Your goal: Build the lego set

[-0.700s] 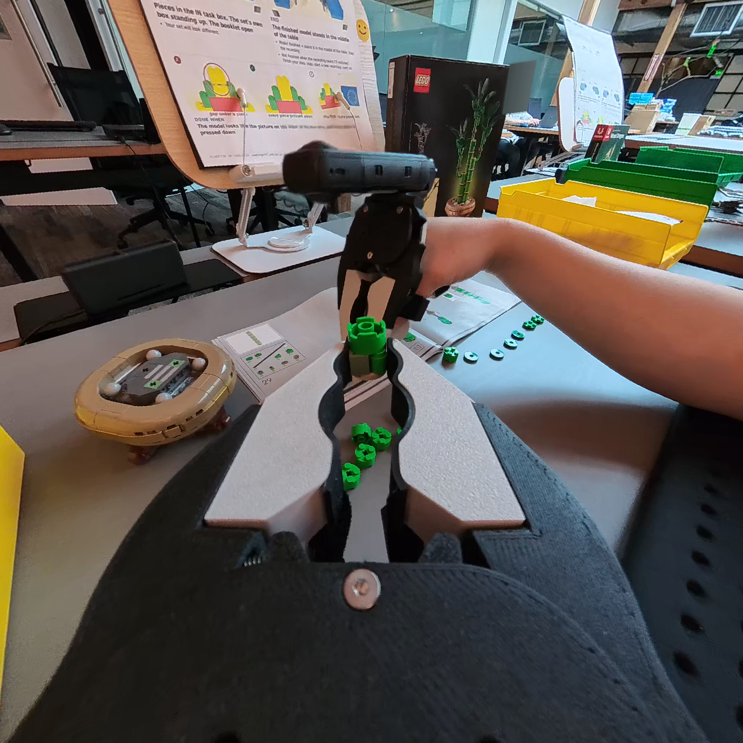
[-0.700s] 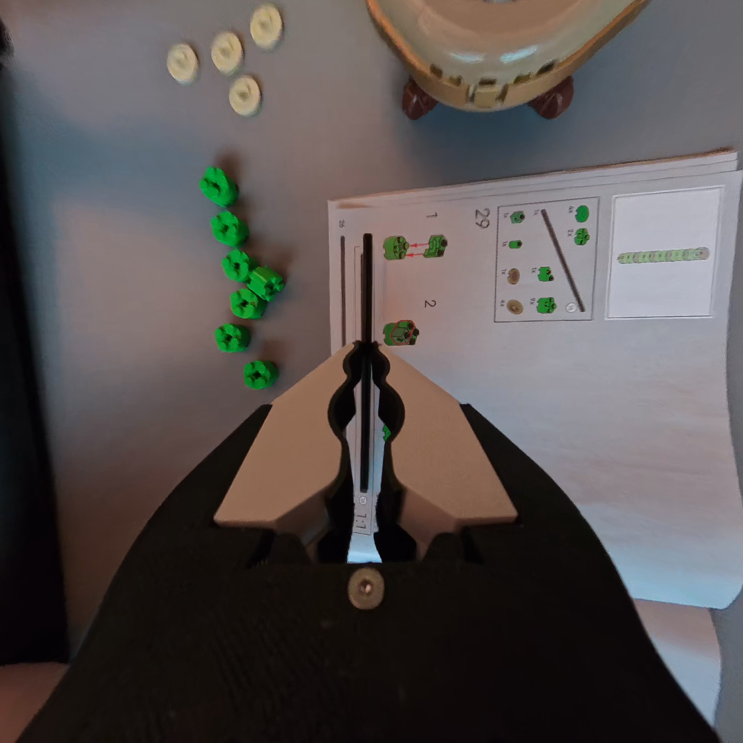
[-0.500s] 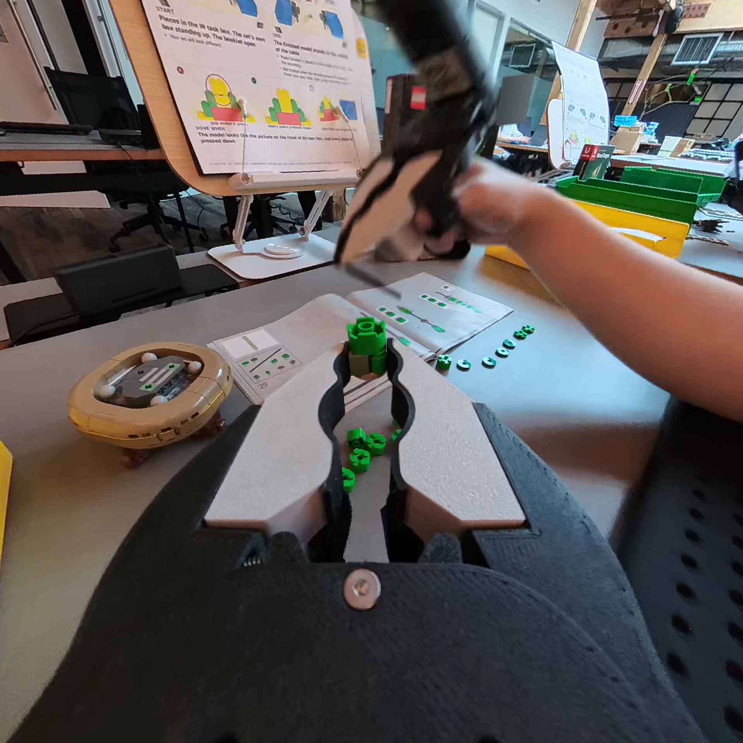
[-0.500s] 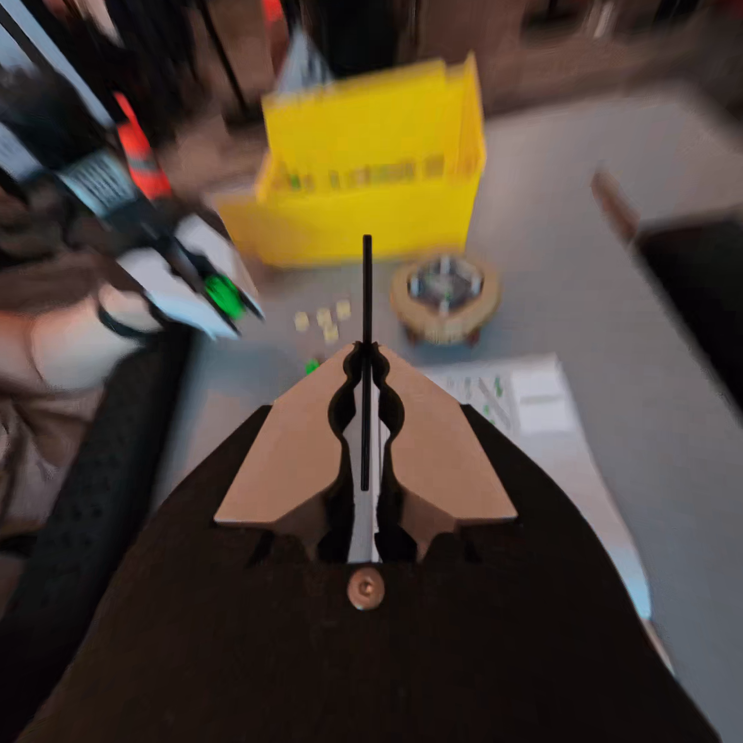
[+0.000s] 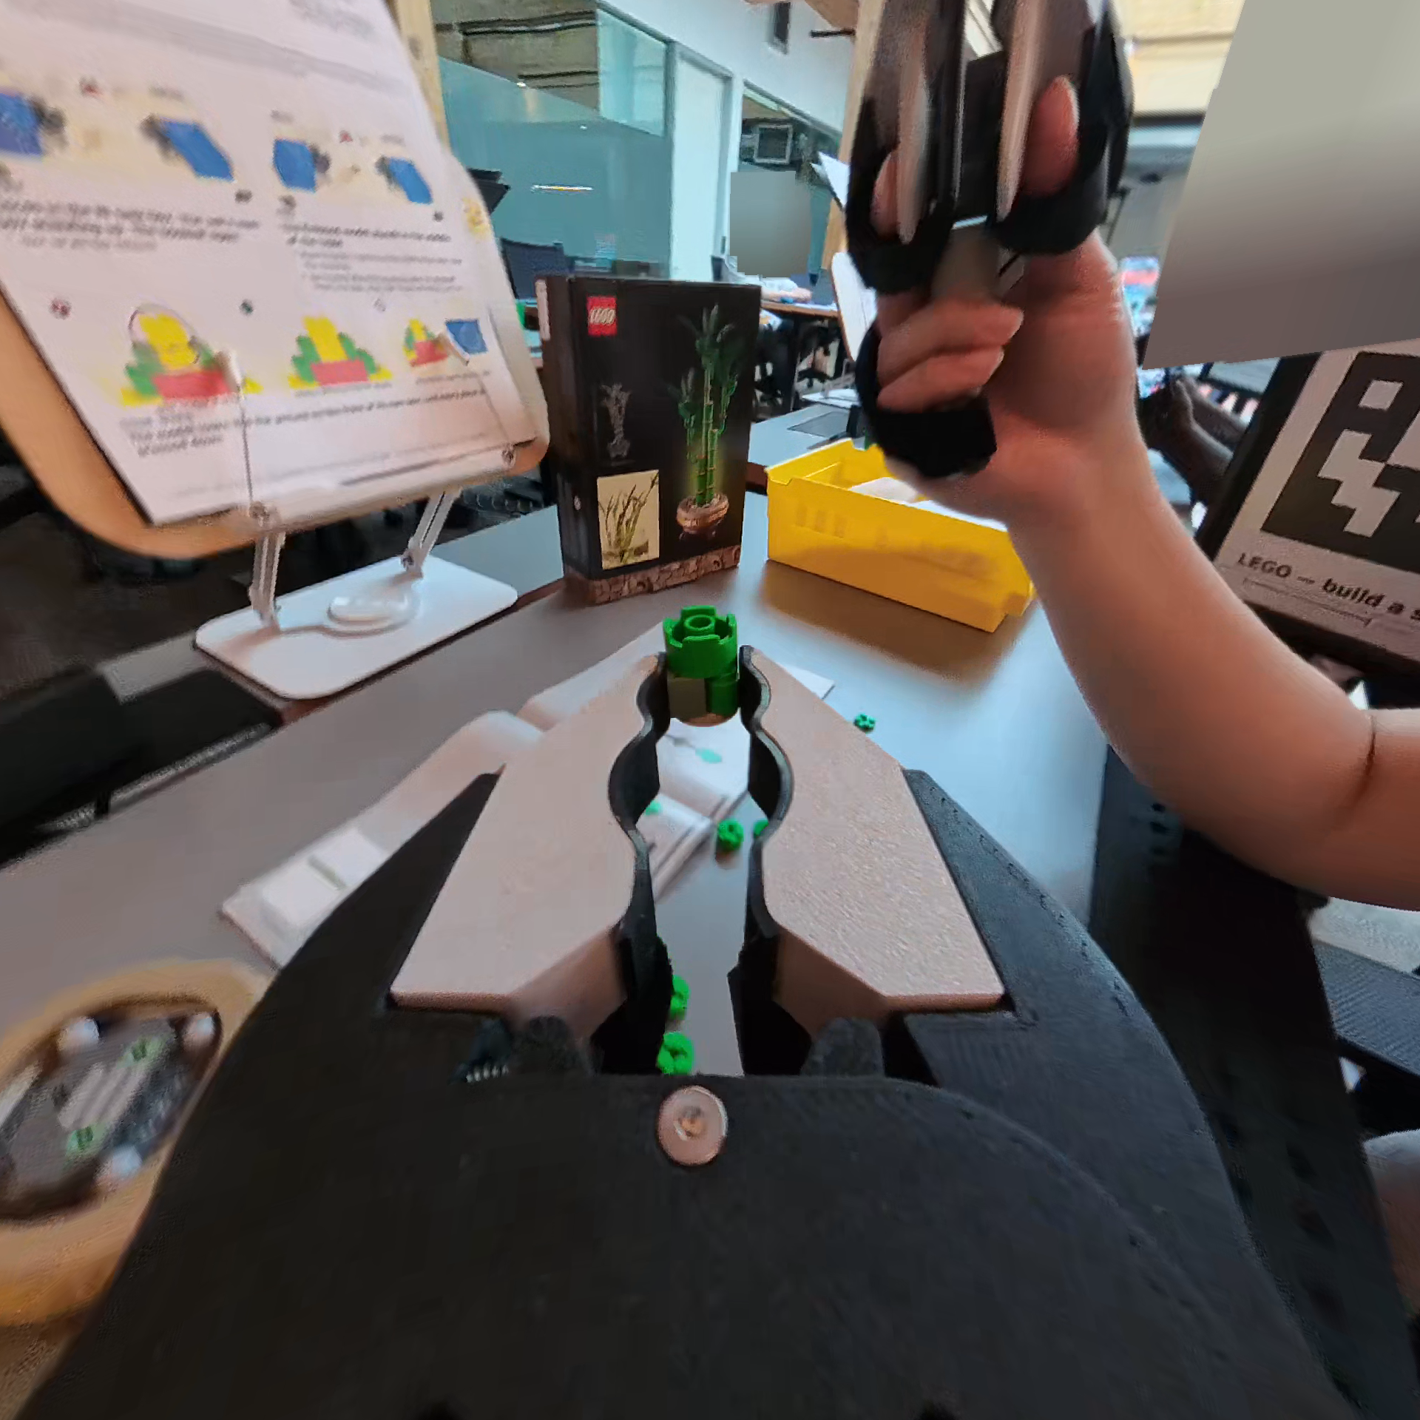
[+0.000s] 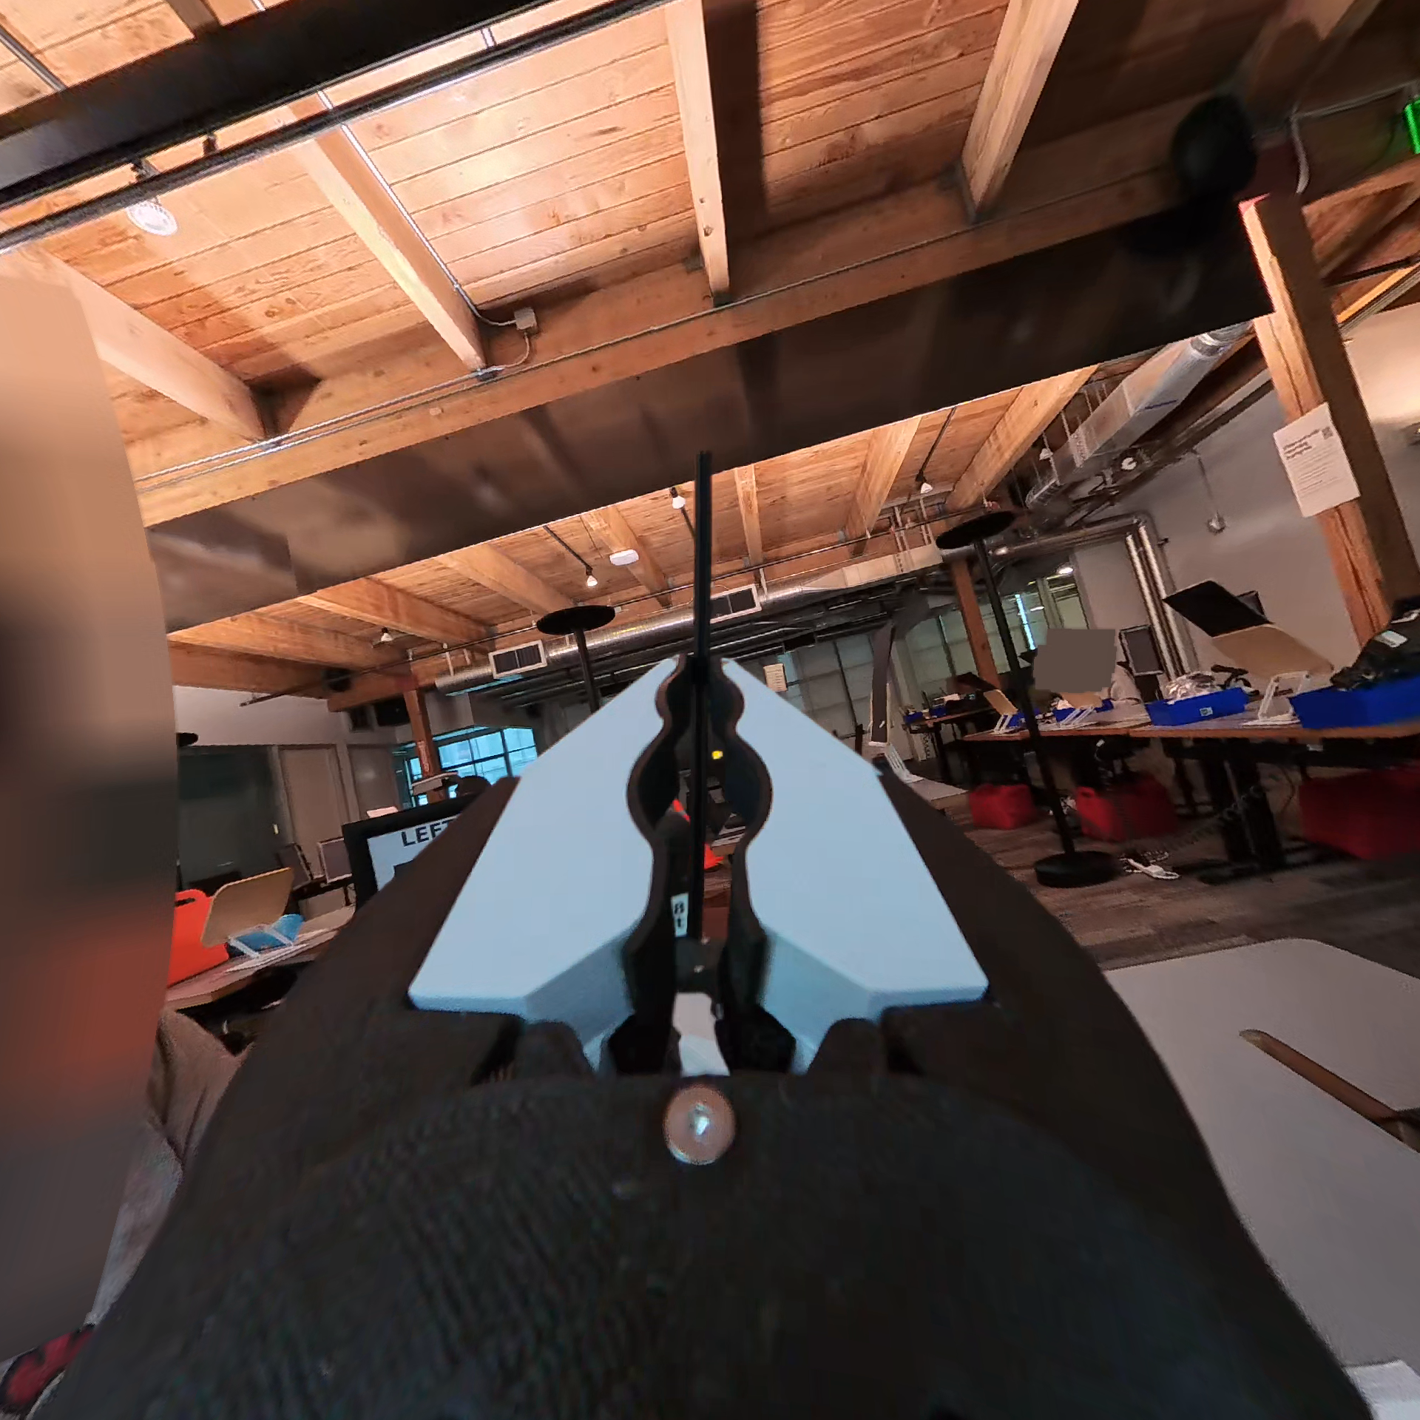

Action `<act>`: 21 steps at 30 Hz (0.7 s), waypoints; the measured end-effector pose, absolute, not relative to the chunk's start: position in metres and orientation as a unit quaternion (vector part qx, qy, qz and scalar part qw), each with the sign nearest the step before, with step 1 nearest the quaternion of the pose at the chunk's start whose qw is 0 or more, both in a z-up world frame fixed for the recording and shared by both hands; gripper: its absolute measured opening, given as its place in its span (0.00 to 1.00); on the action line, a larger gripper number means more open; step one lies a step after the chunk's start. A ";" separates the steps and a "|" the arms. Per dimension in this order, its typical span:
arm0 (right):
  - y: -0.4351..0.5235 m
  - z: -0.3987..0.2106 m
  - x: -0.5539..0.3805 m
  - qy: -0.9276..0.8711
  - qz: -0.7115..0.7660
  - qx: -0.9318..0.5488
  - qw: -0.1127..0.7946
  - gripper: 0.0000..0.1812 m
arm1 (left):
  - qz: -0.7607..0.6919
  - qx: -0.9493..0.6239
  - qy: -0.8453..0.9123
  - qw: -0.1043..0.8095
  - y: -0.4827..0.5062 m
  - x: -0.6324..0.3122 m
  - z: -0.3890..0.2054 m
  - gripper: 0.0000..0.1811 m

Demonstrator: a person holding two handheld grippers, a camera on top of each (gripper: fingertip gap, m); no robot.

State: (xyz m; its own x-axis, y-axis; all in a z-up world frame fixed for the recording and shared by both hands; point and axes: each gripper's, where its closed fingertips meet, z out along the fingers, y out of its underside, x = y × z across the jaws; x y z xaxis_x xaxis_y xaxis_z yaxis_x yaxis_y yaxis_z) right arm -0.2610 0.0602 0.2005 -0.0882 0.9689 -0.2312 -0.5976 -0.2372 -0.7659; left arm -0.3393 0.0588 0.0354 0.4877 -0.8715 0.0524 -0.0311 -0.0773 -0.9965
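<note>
Left gripper [image 5: 701,676] clamped on green stack [image 5: 699,653] at its tips, stud up, above grey table [image 5: 960,714]. Loose green pieces [image 5: 728,834] lie under the jaws on the matte top, booklet [image 5: 476,768] beside them. Tan round base [image 5: 92,1106] at 8 o'clock, set box [image 5: 653,430] at 12, yellow bin [image 5: 884,530] at 1. Right gripper [image 6: 701,668] tilted up at timber-beam ceiling [image 6: 538,192], nipped shut on thin black rod [image 6: 701,553]; rod sticks straight out past the tips.
</note>
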 end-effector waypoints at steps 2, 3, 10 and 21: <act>0.062 0.197 -0.261 -0.257 0.689 -0.366 0.571 0.01 | -0.335 -0.631 0.379 0.588 0.073 -0.322 0.043 0.08; 0.064 0.193 -0.263 -0.263 0.683 -0.369 0.573 0.01 | -0.315 -0.625 0.393 0.596 0.081 -0.314 0.042 0.08; 0.078 0.148 -0.289 -0.306 0.653 -0.385 0.576 0.01 | -0.263 -0.567 0.456 0.634 0.072 -0.285 0.009 0.08; 0.069 0.119 -0.321 -0.346 0.645 -0.380 0.565 0.01 | -0.274 -0.579 0.432 0.635 0.079 -0.303 0.005 0.08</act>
